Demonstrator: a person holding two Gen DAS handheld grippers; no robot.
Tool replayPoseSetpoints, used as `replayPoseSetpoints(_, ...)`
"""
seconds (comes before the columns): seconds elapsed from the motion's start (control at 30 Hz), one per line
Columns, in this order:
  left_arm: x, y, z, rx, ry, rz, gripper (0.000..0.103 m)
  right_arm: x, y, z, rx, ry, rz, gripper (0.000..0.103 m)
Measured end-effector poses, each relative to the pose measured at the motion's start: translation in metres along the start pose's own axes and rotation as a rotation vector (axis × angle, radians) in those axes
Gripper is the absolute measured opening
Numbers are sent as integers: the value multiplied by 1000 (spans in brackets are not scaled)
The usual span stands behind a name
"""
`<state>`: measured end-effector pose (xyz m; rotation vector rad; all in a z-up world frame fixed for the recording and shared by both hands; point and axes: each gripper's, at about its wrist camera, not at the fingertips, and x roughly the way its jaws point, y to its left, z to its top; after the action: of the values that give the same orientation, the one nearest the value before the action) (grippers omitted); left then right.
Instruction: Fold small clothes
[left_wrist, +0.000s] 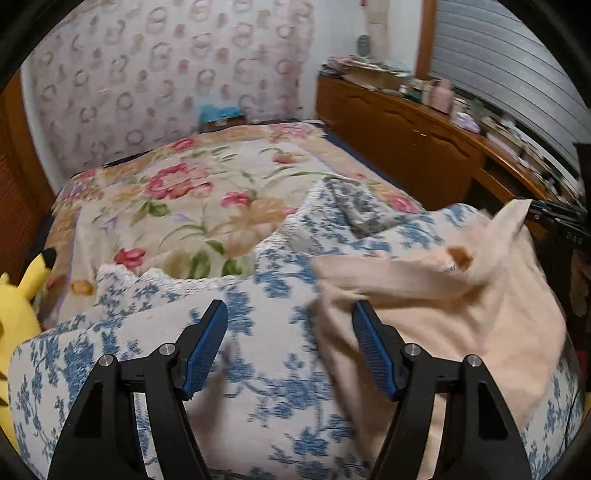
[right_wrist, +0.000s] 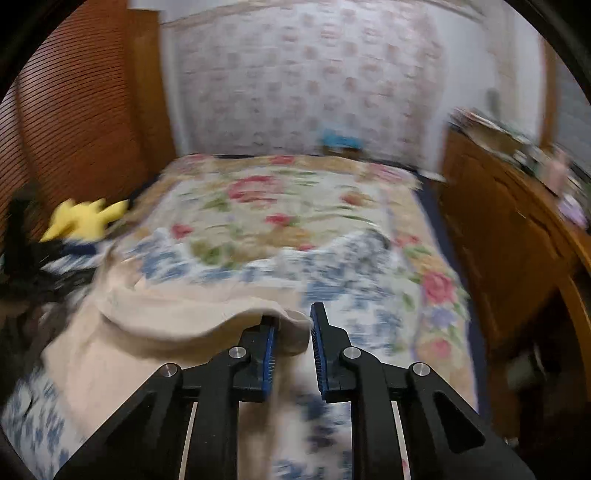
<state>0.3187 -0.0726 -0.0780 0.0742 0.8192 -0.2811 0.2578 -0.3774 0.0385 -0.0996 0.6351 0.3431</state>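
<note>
A cream garment (left_wrist: 461, 314) lies spread on a blue-flowered white cover (left_wrist: 273, 387) at the near end of the bed. My left gripper (left_wrist: 290, 312) stands open just above the cover. Its right finger (left_wrist: 364, 325) is at the garment's left edge, and nothing is held between the pads. In the blurred right wrist view, my right gripper (right_wrist: 294, 317) has its jaws narrow around a raised fold at the edge of the cream garment (right_wrist: 166, 332). In the left wrist view, the far right corner of the garment is pulled up into a peak.
A flowered blanket (left_wrist: 184, 192) covers the far part of the bed. A yellow plush toy (left_wrist: 14, 306) sits at the bed's left side. A wooden dresser (left_wrist: 406, 140) with clutter on top runs along the right. A patterned wall stands behind.
</note>
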Motion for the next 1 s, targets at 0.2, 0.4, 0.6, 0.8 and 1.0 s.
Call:
replayPoseSetpoints(0.2,-8,8,-2,-33,-29,36,71,2,-1,-5,16,43,-96,18)
replayPoseSetpoints(0.4,-16,4,-4,-38,-28,-14,71,-1,9,2,21,73,-81,34)
replayPoseSetpoints(0.6,-18,-10,-8,-35,-6,-113,71,-11,9,3,45,69,4,63)
replayPoseSetpoints(0.8,-2,-23,-14,-12,49,-138,71,-8,8,-15,45,109,89,64)
replayPoseSetpoints(1.0,7,-23,-18,-44,89,-177,70,12,-2,-21,74,167,89,67)
